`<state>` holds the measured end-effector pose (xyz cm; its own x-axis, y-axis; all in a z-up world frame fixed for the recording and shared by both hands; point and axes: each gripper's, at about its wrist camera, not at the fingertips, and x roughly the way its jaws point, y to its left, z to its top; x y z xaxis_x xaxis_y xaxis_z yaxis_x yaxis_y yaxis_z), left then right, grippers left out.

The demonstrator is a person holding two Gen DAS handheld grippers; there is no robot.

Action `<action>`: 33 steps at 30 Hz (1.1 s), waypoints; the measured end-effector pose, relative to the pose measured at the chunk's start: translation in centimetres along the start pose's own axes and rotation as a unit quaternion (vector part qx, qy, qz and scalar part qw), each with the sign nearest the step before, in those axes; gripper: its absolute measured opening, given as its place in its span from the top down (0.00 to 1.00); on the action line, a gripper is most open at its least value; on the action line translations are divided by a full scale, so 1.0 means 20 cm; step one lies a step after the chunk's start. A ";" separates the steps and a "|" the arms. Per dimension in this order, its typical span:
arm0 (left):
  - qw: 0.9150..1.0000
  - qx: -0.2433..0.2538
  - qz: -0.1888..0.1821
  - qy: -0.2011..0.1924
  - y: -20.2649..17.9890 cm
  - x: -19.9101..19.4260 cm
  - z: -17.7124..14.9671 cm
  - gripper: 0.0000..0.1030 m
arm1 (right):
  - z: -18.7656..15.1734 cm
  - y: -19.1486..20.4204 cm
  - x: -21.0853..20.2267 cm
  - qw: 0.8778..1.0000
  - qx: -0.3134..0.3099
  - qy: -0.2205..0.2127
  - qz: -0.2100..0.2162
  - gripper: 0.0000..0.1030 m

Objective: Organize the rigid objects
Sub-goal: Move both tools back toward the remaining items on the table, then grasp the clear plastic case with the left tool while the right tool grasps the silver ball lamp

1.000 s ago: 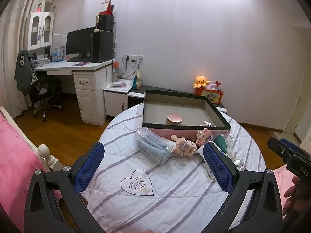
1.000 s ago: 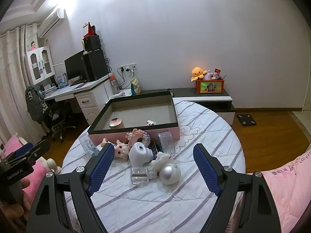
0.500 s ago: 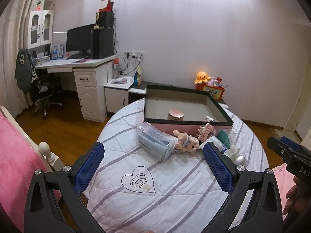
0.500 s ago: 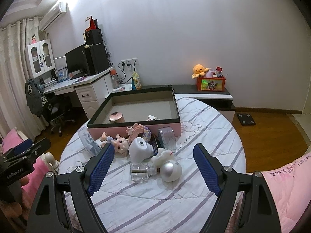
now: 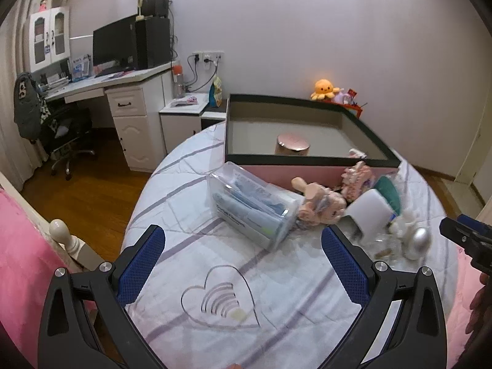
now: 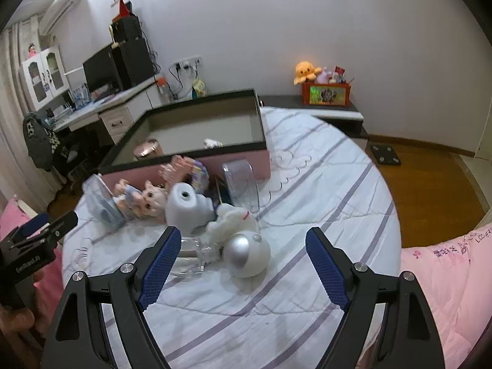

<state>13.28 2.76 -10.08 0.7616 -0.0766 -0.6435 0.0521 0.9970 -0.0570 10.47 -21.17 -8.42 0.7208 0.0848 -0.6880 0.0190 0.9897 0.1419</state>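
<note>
Both hands in approach, nothing picked yet.

My right gripper is low centre of its frame, jaws spread wide and empty. Just beyond the pads: silver ball lower centre, touching a white plush, with a clear glass piece against my left pad. Behind them a white bottle and a doll, centre-left.

My left gripper is bottom centre of its frame, jaws released too, over bare quilt. Ahead, mid-frame, a clear case lying tilted; the pile sits right of it.

Farther back, the box, upper centre, holds only a pink tin and a small white item.

Judgement: sorting has barely begun. Next move likely: right goes down on the ball, centred so it can't roll off the pads, then lifts clear of the plush. Left could take the case across its narrow side.
</note>
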 end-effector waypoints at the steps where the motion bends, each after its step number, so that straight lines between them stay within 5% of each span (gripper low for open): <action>1: 1.000 0.003 0.001 0.005 0.01 0.04 0.00 0.00 | 0.00 -0.01 0.03 1.000 0.001 0.006 -0.001 0.18; 14: 0.998 0.058 -0.017 0.014 0.01 0.31 0.05 0.00 | -0.03 -0.04 0.30 0.996 0.011 0.082 0.014 0.18; 22: 0.996 0.075 -0.038 0.042 -0.01 0.44 0.11 0.00 | -0.02 -0.09 0.36 0.994 0.028 0.090 0.051 0.19; 27: 0.995 0.045 -0.073 0.055 0.03 0.46 0.12 0.07 | -0.02 -0.11 0.35 0.992 0.035 0.089 0.086 0.41; 33: 0.995 0.035 -0.074 0.050 0.04 0.41 0.10 0.07 | -0.02 -0.10 0.34 0.990 0.037 0.091 0.103 0.43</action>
<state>20.86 2.88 -13.84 0.6751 -0.2194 -0.7044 0.2068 0.9728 -0.1048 14.93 -22.56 -13.67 0.5777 0.3097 -0.7552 -0.0590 0.9387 0.3397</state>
